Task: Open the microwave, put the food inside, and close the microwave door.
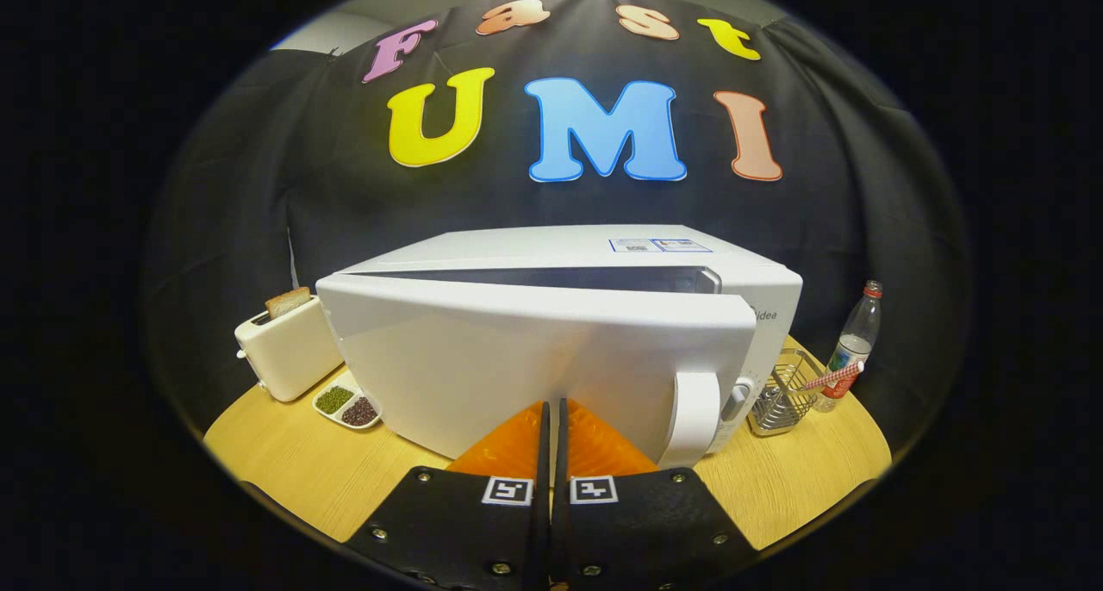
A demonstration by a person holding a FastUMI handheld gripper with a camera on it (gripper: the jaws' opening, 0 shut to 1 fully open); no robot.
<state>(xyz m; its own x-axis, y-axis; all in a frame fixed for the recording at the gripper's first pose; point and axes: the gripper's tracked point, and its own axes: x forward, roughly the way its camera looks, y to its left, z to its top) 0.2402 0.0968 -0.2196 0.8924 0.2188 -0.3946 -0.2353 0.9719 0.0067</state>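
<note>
Sitting just ahead of the fingers, the white microwave [603, 264] has its door [534, 363] swung partly ajar, hinged on the left, with a dark gap along its top edge and the handle [694, 419] just right of the fingertips. The gripper [552, 406] has its fingers pressed together with nothing between them, tips right up against the door's front, though actual contact I cannot tell. Left of the fingers lie a two-part dish of beans [347, 404] and a toaster [284, 350] with bread; to the right a wire rack [782, 397] and a bottle [853, 350], all on the wooden table [293, 462].
</note>
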